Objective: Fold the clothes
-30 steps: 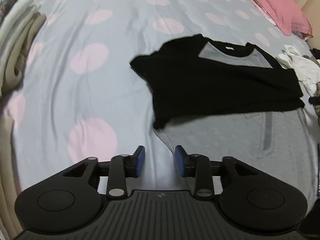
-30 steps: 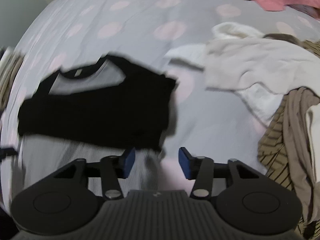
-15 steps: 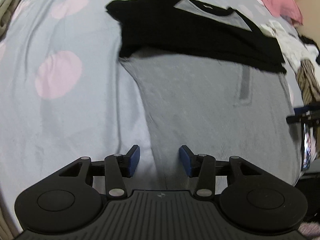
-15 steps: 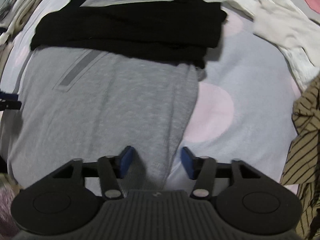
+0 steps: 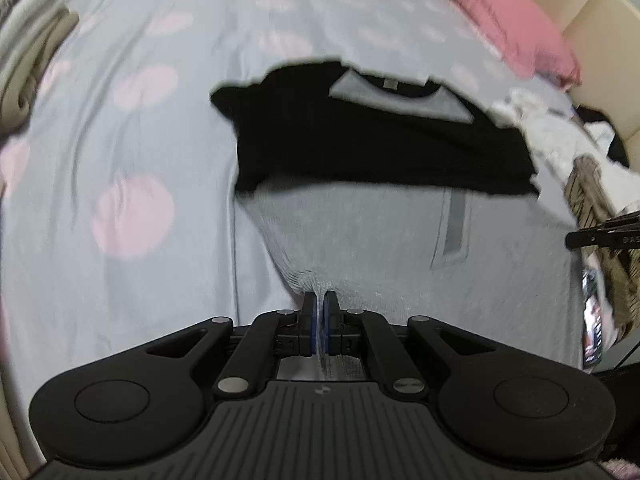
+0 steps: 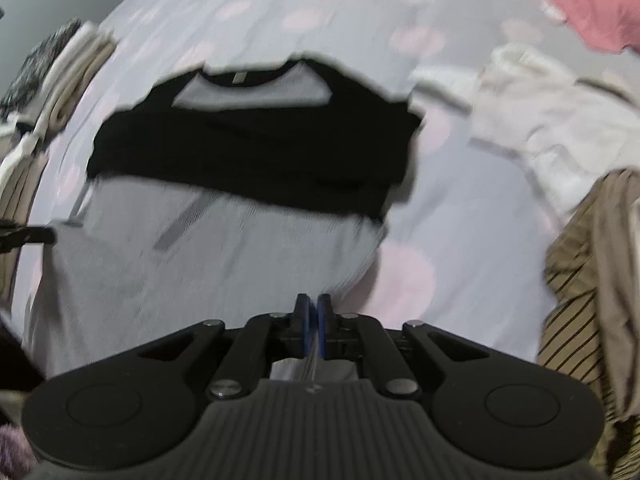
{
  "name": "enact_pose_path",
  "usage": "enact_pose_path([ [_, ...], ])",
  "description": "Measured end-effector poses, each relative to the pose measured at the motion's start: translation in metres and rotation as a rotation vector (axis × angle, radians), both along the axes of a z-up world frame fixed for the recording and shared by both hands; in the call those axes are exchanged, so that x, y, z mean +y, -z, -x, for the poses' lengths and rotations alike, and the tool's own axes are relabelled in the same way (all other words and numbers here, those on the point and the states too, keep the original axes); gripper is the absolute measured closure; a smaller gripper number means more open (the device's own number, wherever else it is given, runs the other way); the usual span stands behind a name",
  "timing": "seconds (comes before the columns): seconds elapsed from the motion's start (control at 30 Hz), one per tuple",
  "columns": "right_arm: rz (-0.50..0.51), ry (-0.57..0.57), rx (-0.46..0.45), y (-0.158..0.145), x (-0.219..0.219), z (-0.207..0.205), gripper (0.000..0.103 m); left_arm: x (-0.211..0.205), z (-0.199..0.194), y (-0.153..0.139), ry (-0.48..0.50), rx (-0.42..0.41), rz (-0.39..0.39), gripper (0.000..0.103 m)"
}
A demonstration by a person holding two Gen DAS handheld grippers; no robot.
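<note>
A grey shirt with black sleeves [image 5: 384,236] lies on the bed, its sleeves folded across the chest. It also shows in the right wrist view [image 6: 224,248]. My left gripper [image 5: 319,312] is shut on the shirt's bottom hem at its left corner, and the grey cloth rises into the jaws. My right gripper [image 6: 313,316] is shut on the hem at the right corner. The other gripper's black tip shows at the edge of each view.
The bed sheet [image 5: 132,128] is grey with pink dots. A folded pile of light clothes [image 5: 28,60] lies at the left. A white garment [image 6: 540,112] and a brown striped one [image 6: 588,280] lie at the right. A pink pillow [image 5: 508,16] is at the head.
Both grippers came down to the shirt's bottom hem, closed on it, and have lifted it. Both were open half a second ago.
</note>
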State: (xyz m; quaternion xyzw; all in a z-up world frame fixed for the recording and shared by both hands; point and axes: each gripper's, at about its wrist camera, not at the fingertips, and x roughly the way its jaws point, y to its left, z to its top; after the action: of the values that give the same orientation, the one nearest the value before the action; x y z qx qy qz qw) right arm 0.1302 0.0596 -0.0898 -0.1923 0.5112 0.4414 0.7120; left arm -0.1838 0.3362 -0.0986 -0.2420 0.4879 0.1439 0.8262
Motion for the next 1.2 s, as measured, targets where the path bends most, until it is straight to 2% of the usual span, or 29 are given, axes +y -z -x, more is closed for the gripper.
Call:
enact_pose_path([
  [0.07,-0.027,0.048,-0.058,-0.010,0.001,-0.008,0.103,0.006,0.001,-0.007,-0.023,-0.027,-0.001,0.101],
  [0.17,-0.048,0.081,-0.011,-0.014,-0.004,-0.023,0.101,0.014,0.001,-0.008,-0.052,-0.039,0.004,0.101],
  [0.23,-0.041,0.072,0.026,-0.009,-0.003,-0.024,0.094,0.014,-0.001,-0.003,-0.043,-0.015,0.014,0.102],
  [0.3,-0.011,0.045,0.052,0.002,-0.001,-0.017,0.081,0.012,-0.002,0.002,-0.026,0.011,0.017,0.102],
  [0.33,0.013,0.026,0.059,0.010,0.001,-0.012,0.064,0.011,-0.003,0.004,-0.019,0.022,0.019,0.102],
  [0.37,0.036,0.008,0.067,0.017,0.002,-0.007,0.058,0.011,-0.003,0.006,-0.017,0.032,0.023,0.102],
  [0.5,0.124,-0.036,0.101,0.044,0.000,0.005,0.057,0.014,-0.001,0.012,-0.026,0.048,0.036,0.101],
  [0.63,0.151,-0.046,0.170,0.063,-0.005,0.010,0.058,0.014,0.000,0.014,-0.022,0.055,0.036,0.101],
  [0.67,0.149,-0.052,0.175,0.065,-0.005,0.011,0.063,0.014,-0.001,0.014,-0.020,0.058,0.033,0.101],
  [0.7,0.146,-0.058,0.178,0.065,-0.005,0.012,0.071,0.013,-0.001,0.015,-0.017,0.062,0.030,0.101],
  [0.73,0.139,-0.061,0.181,0.064,-0.005,0.011,0.096,0.013,-0.002,0.016,-0.015,0.066,0.027,0.101],
  [0.83,0.081,-0.038,0.202,0.052,-0.008,0.006,0.098,0.012,-0.002,0.015,-0.015,0.063,0.021,0.101],
  [1.0,-0.021,0.017,0.158,0.025,-0.013,-0.004,0.098,0.015,0.000,-0.004,-0.031,-0.012,0.000,0.101],
  [1.2,-0.123,0.094,0.042,-0.002,-0.013,-0.018,0.098,0.021,0.000,-0.022,-0.081,-0.094,-0.079,0.102],
])
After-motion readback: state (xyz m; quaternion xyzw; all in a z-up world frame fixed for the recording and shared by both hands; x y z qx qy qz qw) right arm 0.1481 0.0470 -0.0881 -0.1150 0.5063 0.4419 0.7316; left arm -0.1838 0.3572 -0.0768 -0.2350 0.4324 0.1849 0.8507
